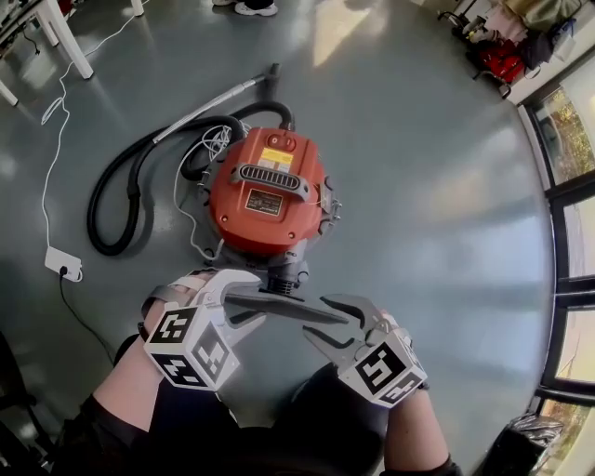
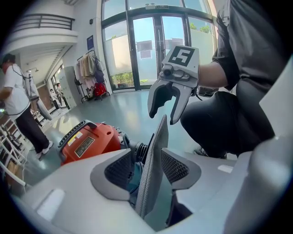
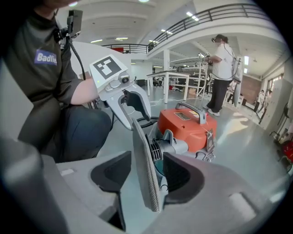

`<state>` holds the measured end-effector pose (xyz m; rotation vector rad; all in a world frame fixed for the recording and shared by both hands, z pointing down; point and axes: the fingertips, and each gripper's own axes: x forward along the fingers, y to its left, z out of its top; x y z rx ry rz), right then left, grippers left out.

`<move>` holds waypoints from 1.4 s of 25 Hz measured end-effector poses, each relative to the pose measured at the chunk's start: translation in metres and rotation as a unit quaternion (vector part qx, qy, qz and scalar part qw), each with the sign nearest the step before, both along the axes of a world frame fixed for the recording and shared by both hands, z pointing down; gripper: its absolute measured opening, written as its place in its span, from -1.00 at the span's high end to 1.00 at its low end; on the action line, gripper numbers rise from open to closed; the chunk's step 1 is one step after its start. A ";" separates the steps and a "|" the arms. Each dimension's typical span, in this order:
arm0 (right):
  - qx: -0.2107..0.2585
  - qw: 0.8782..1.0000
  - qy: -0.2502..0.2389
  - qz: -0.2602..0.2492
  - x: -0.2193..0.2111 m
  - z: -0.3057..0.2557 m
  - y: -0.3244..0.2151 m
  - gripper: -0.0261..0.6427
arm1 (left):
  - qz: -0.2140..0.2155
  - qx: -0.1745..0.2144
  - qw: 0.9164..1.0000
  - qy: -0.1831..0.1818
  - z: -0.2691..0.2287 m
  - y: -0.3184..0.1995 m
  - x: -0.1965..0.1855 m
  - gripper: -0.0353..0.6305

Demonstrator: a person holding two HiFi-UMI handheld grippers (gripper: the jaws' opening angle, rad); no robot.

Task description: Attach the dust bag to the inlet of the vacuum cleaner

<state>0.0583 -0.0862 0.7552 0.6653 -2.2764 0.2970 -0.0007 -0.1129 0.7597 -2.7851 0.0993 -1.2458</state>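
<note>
Dust bag (image 1: 284, 307) | looks light, thin, flat, stiff | hold its 2 side edges | left gripper (image 1: 245, 302) and right gripper (image 1: 318, 318): jaws wide apart, bag between, not pinched

A grey floor (image 1: 446, 186) bears the orange vacuum cleaner (image 1: 265, 191), black hose (image 1: 95, 212) and white power strip (image 1: 62, 262).

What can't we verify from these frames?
- Seating on the inlet: the grey plate covers the joint in both gripper views and, from above, in the head view.
- Print on the vacuum cleaner label: too small, head view.
- Bystander: only shoes show, cut off by the head view's top edge.
</note>
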 end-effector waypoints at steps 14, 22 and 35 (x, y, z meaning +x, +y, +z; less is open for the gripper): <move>-0.050 0.997 -0.041 0.050 -0.011 -0.133 0.035 0.40 | -0.052 -0.041 0.997 0.032 -0.154 0.026 -0.008 0.23; -0.074 0.994 -0.051 0.069 -0.019 -0.258 0.059 0.40 | -0.094 -0.074 0.992 0.038 -0.285 0.053 -0.035 0.25; -0.066 0.992 -0.098 0.037 -0.020 -0.402 0.118 0.67 | -0.166 -0.079 0.983 0.027 -0.440 0.125 -0.050 0.35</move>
